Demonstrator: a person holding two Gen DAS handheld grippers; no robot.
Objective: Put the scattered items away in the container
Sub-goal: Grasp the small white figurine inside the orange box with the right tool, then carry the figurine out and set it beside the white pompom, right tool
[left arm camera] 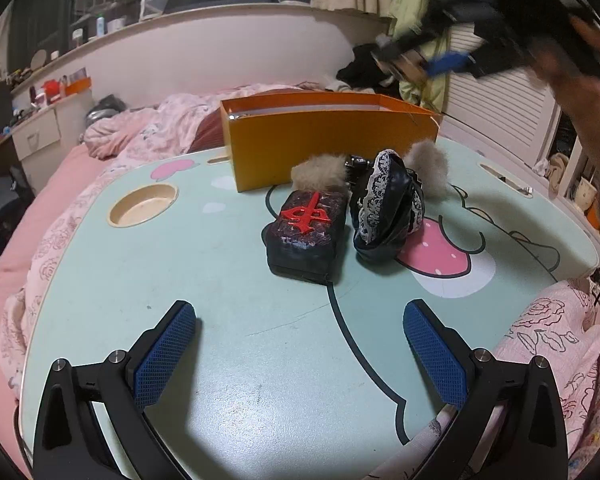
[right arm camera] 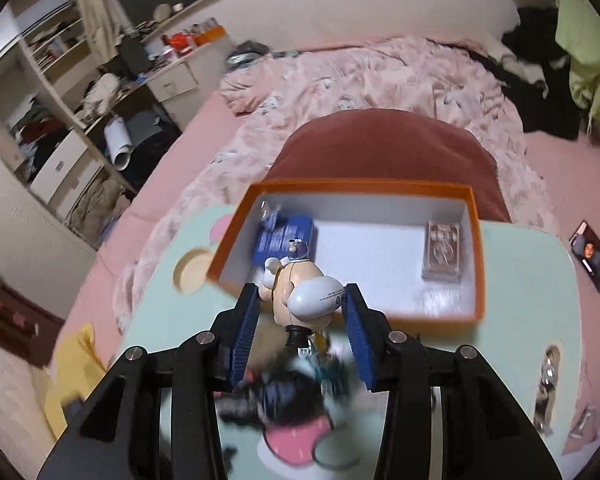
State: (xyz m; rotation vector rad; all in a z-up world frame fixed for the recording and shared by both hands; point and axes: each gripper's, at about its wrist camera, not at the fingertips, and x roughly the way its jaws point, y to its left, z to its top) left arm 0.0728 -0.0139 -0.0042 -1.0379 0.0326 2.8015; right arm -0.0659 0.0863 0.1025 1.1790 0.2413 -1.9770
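Observation:
An orange box (left arm camera: pixel 332 142) stands at the far side of the mint lap table (left arm camera: pixel 228 280). In front of it lie a dark block with a red character and a fur tuft (left arm camera: pixel 306 236) and a black lace-trimmed pouch with a fur tuft (left arm camera: pixel 388 208). My left gripper (left arm camera: pixel 298 344) is open, low over the table, short of the block. My right gripper (right arm camera: pixel 300 320) is shut on a small figurine (right arm camera: pixel 300 292), held above the near rim of the orange box (right arm camera: pixel 478 240). The box holds a blue packet (right arm camera: pixel 284 240) and a clear card case (right arm camera: pixel 442 252). The right gripper appears blurred high in the left wrist view (left arm camera: pixel 412 60).
The table sits on a bed with a pink quilt (right arm camera: pixel 340 80) and a red pillow (right arm camera: pixel 384 148) behind the box. A round cup recess (left arm camera: pixel 142 204) is at the table's left. A photo card (right arm camera: pixel 592 256) lies on the bed to the right.

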